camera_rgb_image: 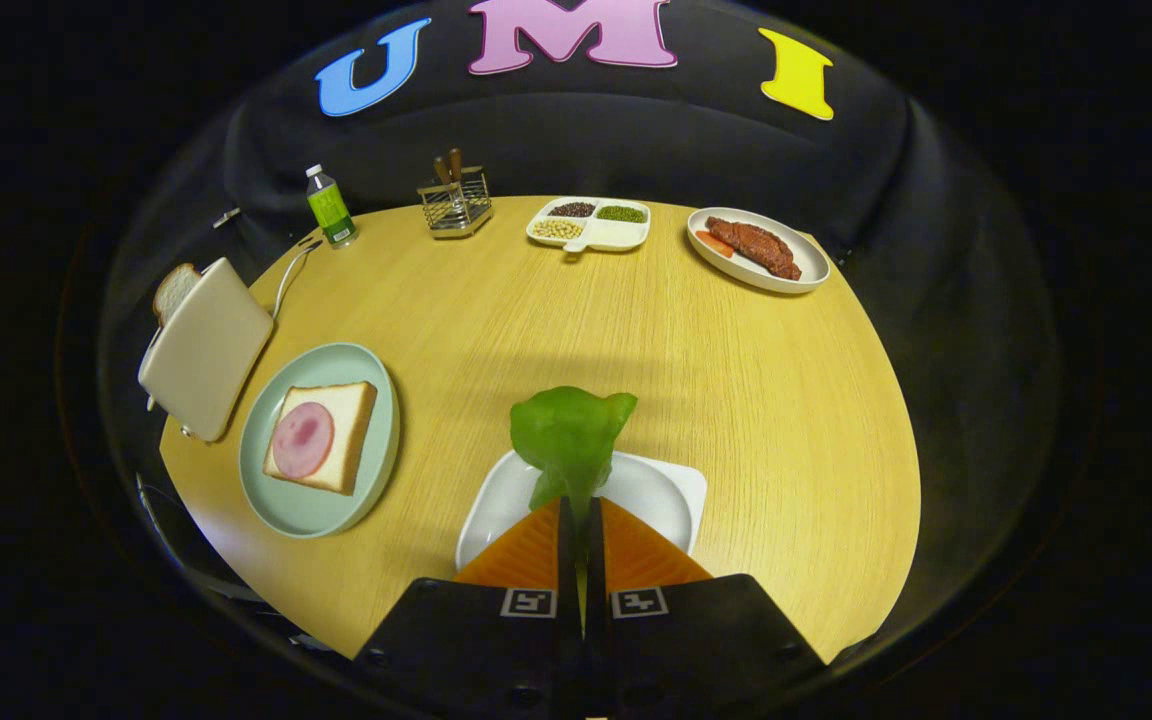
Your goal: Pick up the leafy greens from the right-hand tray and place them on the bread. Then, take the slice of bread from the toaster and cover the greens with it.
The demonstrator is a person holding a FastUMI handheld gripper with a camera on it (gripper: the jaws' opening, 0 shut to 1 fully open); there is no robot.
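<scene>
The jaws clench the greens (570, 440), held up above the tray (666, 490). Carry step in hand; next they must travel left to the bread (324, 436) and let go.

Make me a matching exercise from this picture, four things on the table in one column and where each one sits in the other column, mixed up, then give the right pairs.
Things:
1. leafy greens
2. ham slice
3. bread slice
4. green bottle

Places:
A. sticking up out of the toaster
B. at the table's far side, next to the wire utensil rack
C. pinched in the gripper, above the white tray
D. on the bread on the pale green plate

Pairs: 1-C, 2-D, 3-A, 4-B
</scene>
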